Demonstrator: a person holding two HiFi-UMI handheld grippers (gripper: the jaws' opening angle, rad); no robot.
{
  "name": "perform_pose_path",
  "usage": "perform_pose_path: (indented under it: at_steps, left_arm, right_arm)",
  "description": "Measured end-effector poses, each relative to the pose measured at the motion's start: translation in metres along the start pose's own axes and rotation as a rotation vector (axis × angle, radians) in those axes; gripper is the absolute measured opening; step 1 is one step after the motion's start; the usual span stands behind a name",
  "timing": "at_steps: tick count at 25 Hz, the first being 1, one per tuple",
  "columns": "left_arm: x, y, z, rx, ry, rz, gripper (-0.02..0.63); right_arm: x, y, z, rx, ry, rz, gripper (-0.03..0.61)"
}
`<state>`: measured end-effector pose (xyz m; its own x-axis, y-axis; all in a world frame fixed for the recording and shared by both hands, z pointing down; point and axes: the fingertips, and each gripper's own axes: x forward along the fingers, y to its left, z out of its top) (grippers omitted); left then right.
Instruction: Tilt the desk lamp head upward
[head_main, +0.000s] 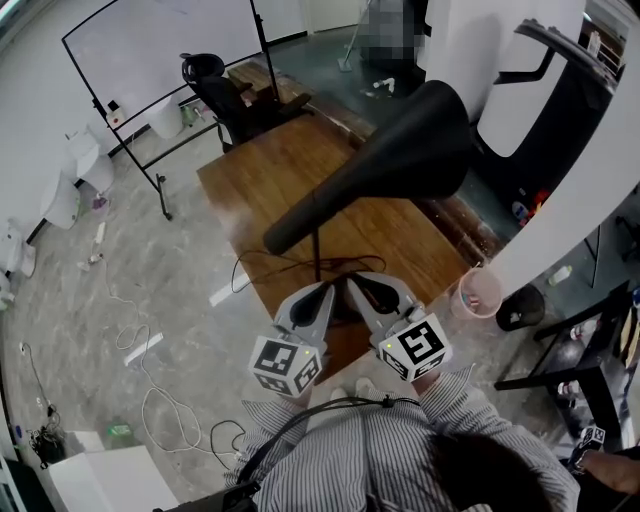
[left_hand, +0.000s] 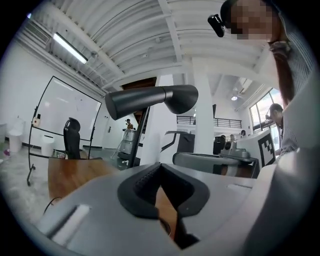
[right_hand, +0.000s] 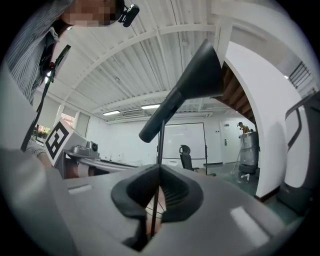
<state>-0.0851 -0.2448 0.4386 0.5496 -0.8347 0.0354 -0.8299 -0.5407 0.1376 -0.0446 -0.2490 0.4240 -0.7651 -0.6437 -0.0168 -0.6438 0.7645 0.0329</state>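
Note:
The black desk lamp has a cone-shaped head (head_main: 420, 140) at the upper right, on an arm that slopes down to the left across a thin upright pole (head_main: 317, 250). It stands on a wooden desk (head_main: 300, 170). Both grippers sit low at the desk's near end and point up past the pole. My left gripper (head_main: 325, 290) is just left of the pole and my right gripper (head_main: 352, 282) just right of it. In the left gripper view the left gripper (left_hand: 160, 166) is shut and empty, with the lamp head (left_hand: 180, 97) above. My right gripper (right_hand: 160, 168) also looks shut, with the pole (right_hand: 161, 140) behind its seam.
A black office chair (head_main: 225, 95) and a whiteboard on a stand (head_main: 150, 40) are beyond the desk's far end. Cables trail on the floor at the left (head_main: 150, 400). A pink bucket (head_main: 480, 292) and dark furniture (head_main: 560, 110) stand to the right.

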Motion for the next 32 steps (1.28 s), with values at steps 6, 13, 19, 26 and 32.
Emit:
perform_pose_path:
  at_steps: [6, 13, 19, 26, 32]
  left_arm:
    - [-0.001, 0.003, -0.014, -0.013, 0.072, 0.05, 0.006]
    - [0.002, 0.005, -0.02, -0.042, 0.09, 0.04, 0.006]
    - [0.005, 0.004, -0.023, -0.038, 0.1, 0.026, 0.005]
    - [0.007, 0.001, -0.029, -0.052, 0.113, 0.015, 0.006]
    - [0.009, 0.0, -0.031, -0.056, 0.12, 0.017, 0.006]
  right_arm:
    - [-0.002, 0.0, -0.012, 0.011, 0.047, -0.008, 0.002]
    - [0.002, -0.001, -0.02, 0.072, 0.078, 0.003, 0.002]
    - [0.004, -0.001, -0.027, 0.085, 0.112, 0.005, 0.002]
    - [0.001, -0.003, -0.029, 0.09, 0.123, 0.0, 0.002]
    - [-0.001, -0.004, -0.031, 0.085, 0.132, 0.0, 0.002]
